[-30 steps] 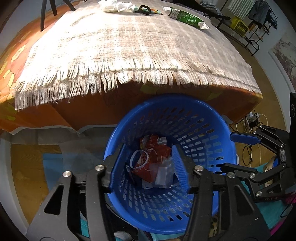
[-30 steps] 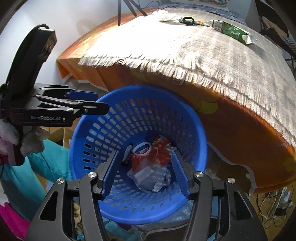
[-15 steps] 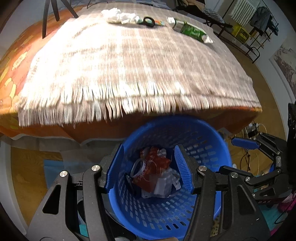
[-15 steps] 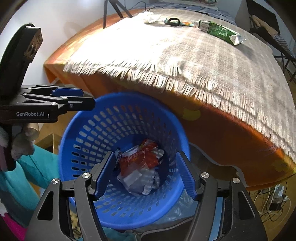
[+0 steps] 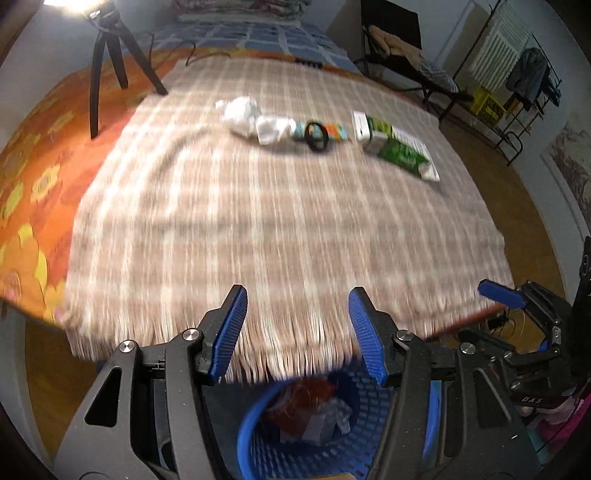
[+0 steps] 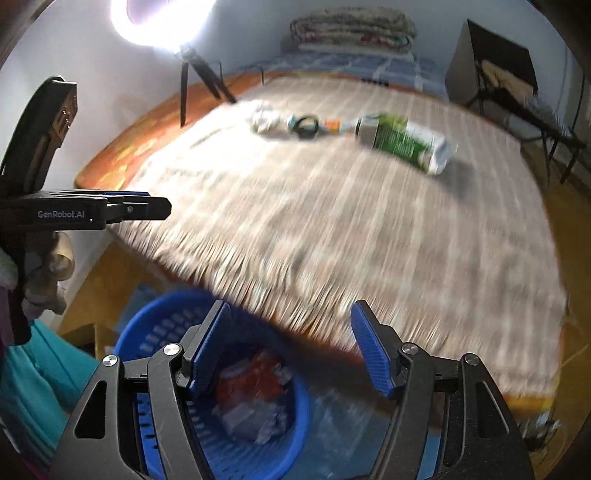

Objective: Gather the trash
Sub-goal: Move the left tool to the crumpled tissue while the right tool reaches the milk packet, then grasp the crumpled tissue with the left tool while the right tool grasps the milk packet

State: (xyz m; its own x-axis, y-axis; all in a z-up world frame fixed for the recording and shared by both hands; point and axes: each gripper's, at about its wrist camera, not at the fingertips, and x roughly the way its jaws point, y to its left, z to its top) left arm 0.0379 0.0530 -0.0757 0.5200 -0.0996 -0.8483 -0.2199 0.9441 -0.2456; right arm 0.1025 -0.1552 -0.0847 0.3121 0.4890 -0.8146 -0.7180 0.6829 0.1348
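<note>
A blue perforated basket [image 5: 255,443] [image 6: 147,332] stands on the floor at the foot of the bed, with a red wrapper [image 5: 306,402] [image 6: 255,380] and pale scraps inside. Far across the checked blanket [image 5: 258,221] lie a crumpled white tissue [image 5: 242,114] [image 6: 264,118], a black ring [image 5: 317,136] [image 6: 304,127] on a colourful wrapper, and a green carton [image 5: 399,147] [image 6: 402,142]. My left gripper [image 5: 297,295] is open and holds nothing, hanging over the blanket's fringe. My right gripper [image 6: 290,308] is also open with nothing between its pads, just beside it.
A black tripod [image 5: 107,55] with a bright ring light [image 6: 162,18] stands at the bed's far left. A dark chair [image 5: 391,33] and a clothes rack [image 5: 517,74] are at the far right. A person's hand [image 6: 48,273] grips the left tool.
Both grippers have lifted from over the basket and tipped up toward the bed, so the basket has slid to the bottom of each view. The right jaws have spread a little wider.
</note>
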